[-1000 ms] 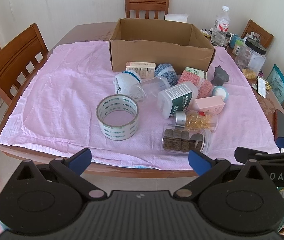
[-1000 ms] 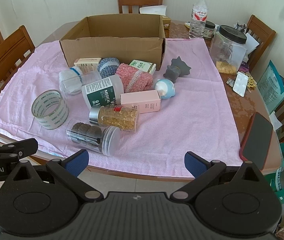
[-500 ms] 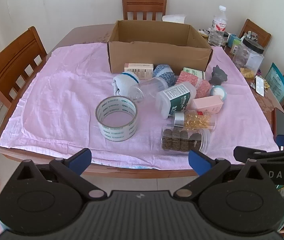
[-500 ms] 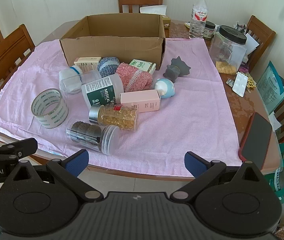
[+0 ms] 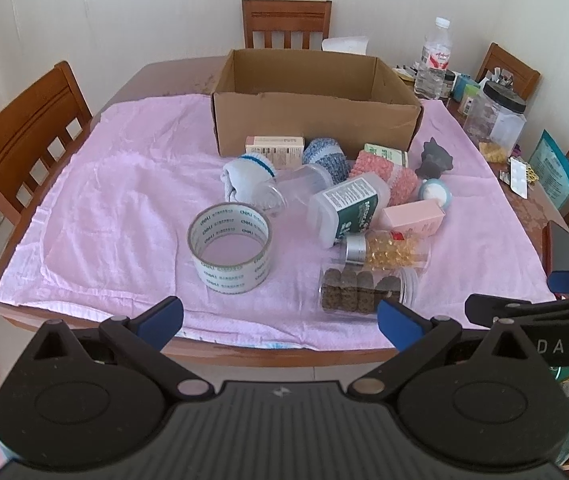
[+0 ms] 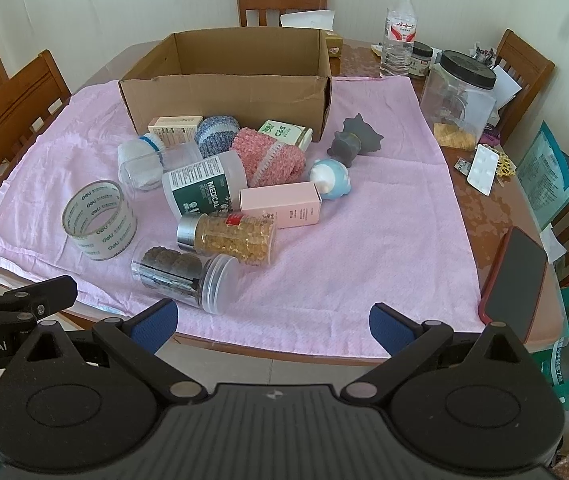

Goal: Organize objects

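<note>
Right wrist view counts one cardboard box [image 6: 224, 100] far, one tape roll [image 6: 99, 220] left, three lying jars near it; both grippers [image 6: 272, 322] [image 5: 280, 320] gape empty

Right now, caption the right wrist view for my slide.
Open right gripper before pink cloth strewn with bottles, clear tape roll, brown cardboard box.

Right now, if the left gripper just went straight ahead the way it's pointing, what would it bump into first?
Probably the tape roll: the open left gripper hovers off the table edge, aimed slightly right of it. Depth is unclear.
</note>
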`<state>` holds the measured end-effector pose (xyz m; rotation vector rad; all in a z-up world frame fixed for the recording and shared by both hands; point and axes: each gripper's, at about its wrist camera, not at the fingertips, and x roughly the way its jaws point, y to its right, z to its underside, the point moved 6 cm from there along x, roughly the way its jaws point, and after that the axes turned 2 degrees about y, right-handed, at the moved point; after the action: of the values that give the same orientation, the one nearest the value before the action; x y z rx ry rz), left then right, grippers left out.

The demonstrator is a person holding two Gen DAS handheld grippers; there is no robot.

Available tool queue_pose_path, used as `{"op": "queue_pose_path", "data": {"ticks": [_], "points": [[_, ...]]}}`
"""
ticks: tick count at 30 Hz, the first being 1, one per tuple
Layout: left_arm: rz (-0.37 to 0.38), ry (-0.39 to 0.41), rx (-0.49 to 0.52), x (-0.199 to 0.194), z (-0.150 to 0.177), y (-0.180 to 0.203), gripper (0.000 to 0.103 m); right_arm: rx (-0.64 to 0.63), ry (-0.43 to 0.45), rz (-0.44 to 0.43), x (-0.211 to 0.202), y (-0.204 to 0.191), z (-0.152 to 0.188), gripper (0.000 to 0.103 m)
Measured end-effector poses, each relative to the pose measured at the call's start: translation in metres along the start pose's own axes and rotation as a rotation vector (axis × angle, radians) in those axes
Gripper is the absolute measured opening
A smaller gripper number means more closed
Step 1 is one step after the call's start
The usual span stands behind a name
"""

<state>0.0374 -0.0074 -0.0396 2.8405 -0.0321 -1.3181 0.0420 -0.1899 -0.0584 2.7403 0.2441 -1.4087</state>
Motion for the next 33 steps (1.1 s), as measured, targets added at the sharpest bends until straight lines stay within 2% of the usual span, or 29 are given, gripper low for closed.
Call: {"op": "queue_pose_path", "data": {"ticks": [13, 22, 27, 33], "points": [[0.053, 0.023, 0.048, 0.009, -0.005, -0.001, 0.103, 0.026, -0.013, -0.005, 0.007, -0.002, -0.002, 0.103], [0.091, 0.002, 0.107, 0.026, -0.005, -0.01, 0.103, 0.036, -0.027, 0.004, 0.016, -0.008, 0.001, 0.103], [0.111, -0.016, 0.144, 0.038, -0.004, -0.018, 0.103, 0.079, -0.023, -0.04, 0.023, -0.014, 0.0, 0.103], [0.146, -0.03, 0.181, 0.055, -0.005, -0.033, 0.103, 0.111, -0.044, -0.05, 0.037, -0.025, 0.002, 0.103]]}}
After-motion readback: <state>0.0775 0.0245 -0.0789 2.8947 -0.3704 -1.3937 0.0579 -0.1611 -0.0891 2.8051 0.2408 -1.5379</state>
